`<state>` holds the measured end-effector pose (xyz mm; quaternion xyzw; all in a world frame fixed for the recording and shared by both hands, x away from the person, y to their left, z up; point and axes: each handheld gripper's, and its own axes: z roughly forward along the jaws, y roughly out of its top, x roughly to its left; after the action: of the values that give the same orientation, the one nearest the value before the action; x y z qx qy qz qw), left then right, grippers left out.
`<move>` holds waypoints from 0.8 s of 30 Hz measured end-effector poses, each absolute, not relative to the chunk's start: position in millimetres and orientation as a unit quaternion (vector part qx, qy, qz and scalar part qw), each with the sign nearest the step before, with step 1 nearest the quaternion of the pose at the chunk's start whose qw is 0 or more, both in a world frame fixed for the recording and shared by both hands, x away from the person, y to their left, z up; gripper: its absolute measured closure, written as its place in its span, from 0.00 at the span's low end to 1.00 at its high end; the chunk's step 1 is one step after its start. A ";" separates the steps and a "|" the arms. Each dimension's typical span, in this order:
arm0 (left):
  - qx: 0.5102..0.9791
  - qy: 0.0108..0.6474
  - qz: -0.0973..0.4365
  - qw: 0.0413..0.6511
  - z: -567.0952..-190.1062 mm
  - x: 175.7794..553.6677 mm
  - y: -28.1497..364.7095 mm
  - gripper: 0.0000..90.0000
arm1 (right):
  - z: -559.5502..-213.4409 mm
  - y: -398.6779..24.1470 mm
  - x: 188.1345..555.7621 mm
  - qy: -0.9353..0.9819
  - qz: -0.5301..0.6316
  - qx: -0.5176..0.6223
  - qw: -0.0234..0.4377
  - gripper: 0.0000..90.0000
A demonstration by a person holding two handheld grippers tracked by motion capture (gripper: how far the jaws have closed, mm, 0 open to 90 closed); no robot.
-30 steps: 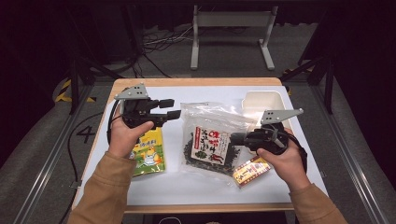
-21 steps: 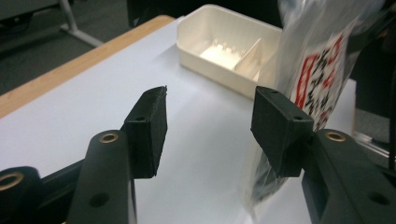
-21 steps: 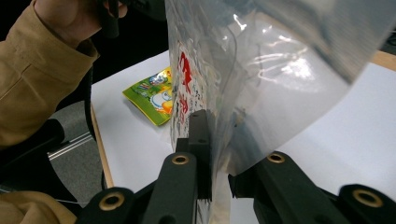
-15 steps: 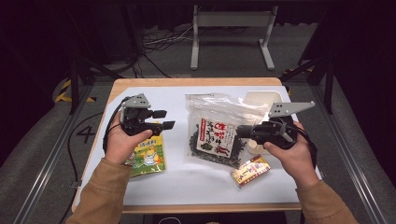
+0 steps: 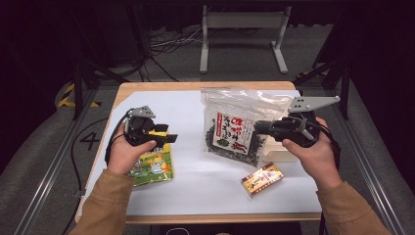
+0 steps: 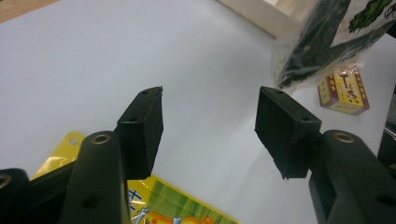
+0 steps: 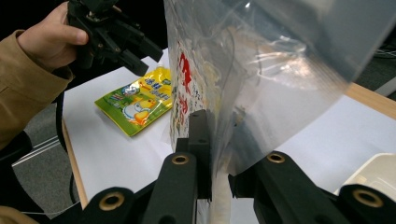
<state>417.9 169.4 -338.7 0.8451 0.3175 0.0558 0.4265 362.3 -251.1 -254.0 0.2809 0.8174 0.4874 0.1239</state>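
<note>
right tongs [image 5: 258,128] clamp the clear plastic bag of dark seaweed [image 5: 236,128]; left tongs [image 5: 169,138], just opening, gape empty above the yellow-green snack packet [image 5: 152,165].

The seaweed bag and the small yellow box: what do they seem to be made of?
Seaweed bag: thin clear plastic film, glossy; it wrinkles, reflects light and shows dark flakes through it. Small yellow box: probably printed cardboard, with flat faces and sharp edges; the finish is too small to tell.
</note>
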 end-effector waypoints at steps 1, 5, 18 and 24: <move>0.845 0.317 0.054 0.427 -340.3 417.9 169.9 0.45 | -252.2 -251.2 362.5 0.817 0.486 0.282 0.129 0.91; 0.845 0.326 0.052 0.421 -347.5 417.8 175.7 0.43 | -243.8 -250.5 363.0 0.815 0.485 0.284 0.143 0.91; 0.845 0.344 0.054 0.405 -356.3 418.3 182.3 0.43 | -224.3 -254.3 370.0 0.807 0.489 0.289 0.160 0.91; 0.844 0.348 0.055 0.404 -357.9 419.0 185.4 0.43 | -215.1 -257.2 374.3 0.804 0.490 0.291 0.171 0.91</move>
<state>419.0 185.4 -357.9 0.8445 0.3478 0.0547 0.4036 374.3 -257.2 -215.1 0.2907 0.8038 0.4900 0.1714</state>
